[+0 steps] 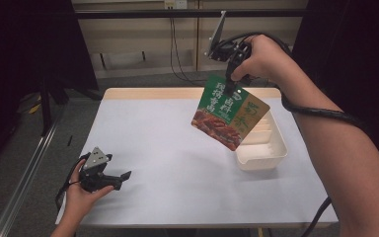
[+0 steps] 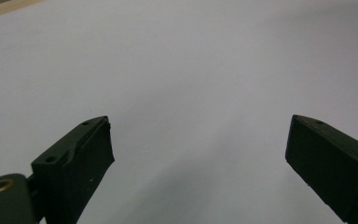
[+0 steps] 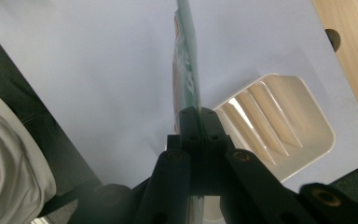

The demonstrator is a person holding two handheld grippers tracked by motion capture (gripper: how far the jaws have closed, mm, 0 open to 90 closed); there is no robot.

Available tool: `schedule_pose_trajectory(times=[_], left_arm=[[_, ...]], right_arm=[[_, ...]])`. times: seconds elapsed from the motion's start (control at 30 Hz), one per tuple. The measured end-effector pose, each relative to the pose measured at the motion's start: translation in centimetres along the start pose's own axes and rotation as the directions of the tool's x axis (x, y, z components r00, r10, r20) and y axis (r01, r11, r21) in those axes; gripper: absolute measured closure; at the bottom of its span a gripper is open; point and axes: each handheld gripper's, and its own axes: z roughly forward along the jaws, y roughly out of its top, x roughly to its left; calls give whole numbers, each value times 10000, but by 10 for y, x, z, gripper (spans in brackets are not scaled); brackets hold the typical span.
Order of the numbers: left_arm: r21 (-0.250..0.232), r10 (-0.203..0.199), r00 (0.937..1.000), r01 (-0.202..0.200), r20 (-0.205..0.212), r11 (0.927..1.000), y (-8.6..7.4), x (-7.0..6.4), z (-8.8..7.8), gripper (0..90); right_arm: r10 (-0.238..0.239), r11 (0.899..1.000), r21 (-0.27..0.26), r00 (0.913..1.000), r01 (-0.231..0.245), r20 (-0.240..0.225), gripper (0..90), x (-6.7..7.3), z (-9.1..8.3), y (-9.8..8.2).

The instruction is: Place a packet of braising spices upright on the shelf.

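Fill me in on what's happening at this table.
A person works with a claw in each hand. The right claw is shut on the top edge of a green food packet, holding it in the air above a white slotted tray. The left claw rests open on the table, holding nothing.

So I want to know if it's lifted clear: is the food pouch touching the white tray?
Apart. The high view shows the food pouch hanging from the right gripper, well above the white tray.
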Motion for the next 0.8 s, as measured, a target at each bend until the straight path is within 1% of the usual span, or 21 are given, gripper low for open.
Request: schedule_pose_trajectory(times=[0.03,0.07,0.1,0.13,0.17,0.33,0.37,0.47,0.67,0.7,0.77,0.8], left_arm=[[-18,-88,10000,88,36,10000,0,0,0,72],[18,-23,10000,23,66,10000,0,1,-1,71],[30,-90,9999,89,65,10000,0,0,-1,71],[37,-92,9999,92,86,10000,0,0,-1,71],[33,-88,9999,88,100,10000,0,0,-1,71],[-50,-43,9999,44,127,10000,0,0,-1,67],[-40,-68,9998,69,185,10000,0,0,-1,67],[-54,-69,9999,70,149,10000,0,0,-1,66],[-26,-53,9999,54,120,10000,0,-1,-1,67],[-28,-51,9999,51,114,10000,0,-1,-1,67],[-17,-27,9999,27,106,10000,0,-1,-1,66],[-16,-28,9999,29,108,10000,0,-1,-1,67]], right_arm=[[1,10000,-24,9999,0,102,900,0,-1,0],[-111,9999,32,9999,111,30,900,-1,-1,-1],[-109,9999,-33,9999,109,-61,900,-1,-2,-2],[-192,9998,-12,9998,192,-10,900,-2,-2,-3],[-129,9999,-16,9999,129,-90,900,-2,-3,-4],[-167,9999,-15,9998,167,-58,900,-7,-6,-12],[-67,10000,0,9999,67,-75,900,-7,-6,-13],[47,10000,65,10000,-47,7,900,-10,-7,-18],[35,9998,210,10000,-36,49,900,-16,-7,-26],[152,9996,220,9999,-152,9,900,-17,-7,-27],[119,9996,239,9999,-120,53,900,-19,-6,-30],[175,9995,255,9998,-174,-27,900,-19,-5,-31]])
